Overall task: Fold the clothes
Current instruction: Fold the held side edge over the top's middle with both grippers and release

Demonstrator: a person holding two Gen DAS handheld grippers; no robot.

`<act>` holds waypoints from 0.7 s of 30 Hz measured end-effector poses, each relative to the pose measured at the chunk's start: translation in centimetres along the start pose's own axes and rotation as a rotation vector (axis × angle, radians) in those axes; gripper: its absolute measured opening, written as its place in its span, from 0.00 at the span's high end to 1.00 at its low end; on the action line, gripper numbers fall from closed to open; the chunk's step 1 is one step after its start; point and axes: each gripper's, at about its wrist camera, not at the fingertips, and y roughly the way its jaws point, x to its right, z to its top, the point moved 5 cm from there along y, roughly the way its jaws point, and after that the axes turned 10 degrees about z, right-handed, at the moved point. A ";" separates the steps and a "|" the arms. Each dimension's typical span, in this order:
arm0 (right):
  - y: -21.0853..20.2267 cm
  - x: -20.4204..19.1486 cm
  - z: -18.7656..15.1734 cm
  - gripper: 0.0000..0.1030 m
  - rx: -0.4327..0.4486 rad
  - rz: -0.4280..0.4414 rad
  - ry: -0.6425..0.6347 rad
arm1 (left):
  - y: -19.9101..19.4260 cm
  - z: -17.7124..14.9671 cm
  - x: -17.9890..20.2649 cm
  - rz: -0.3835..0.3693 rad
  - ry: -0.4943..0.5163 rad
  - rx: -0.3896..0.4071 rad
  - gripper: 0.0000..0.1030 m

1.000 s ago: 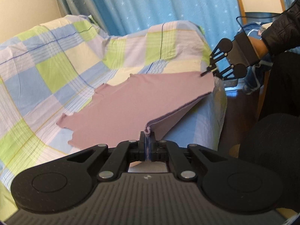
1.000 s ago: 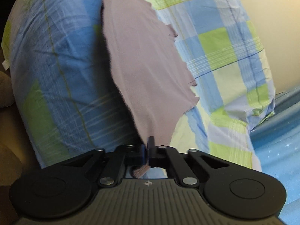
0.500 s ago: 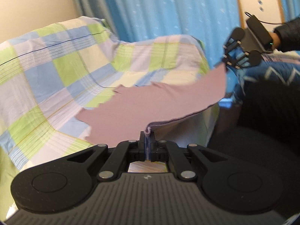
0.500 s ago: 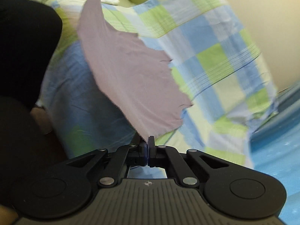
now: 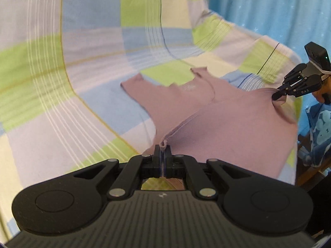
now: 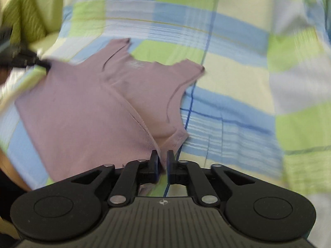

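Hem now folded over the top (image 5: 238,128); left tool (image 5: 162,150) clamps it, right tool (image 6: 162,157) slightly parted.

Left gripper (image 5: 162,153) is clamped tight, fingers pressed together. Right gripper (image 6: 162,158) has its fingers a small gap apart, both held low and pointing forward.

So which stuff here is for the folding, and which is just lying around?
For the folding:
- purple top
- left tool, clamped on its hem
- right tool, fingers slightly apart around the hem

Just around:
- checked bedsheet under the top
- blue curtain
- blue printed cloth at the side
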 end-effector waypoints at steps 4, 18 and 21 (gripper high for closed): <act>-0.2 3.5 -2.2 0.58 0.180 0.095 0.225 | 0.9 -0.9 -0.4 -0.002 -0.012 -0.014 0.99; -3.7 3.1 -5.2 0.53 0.482 0.109 0.393 | 1.2 -0.8 -0.4 0.029 -0.072 -0.011 0.98; -2.1 3.4 -5.3 0.53 0.474 0.146 0.437 | 1.1 -1.2 -0.8 0.009 -0.108 0.012 0.98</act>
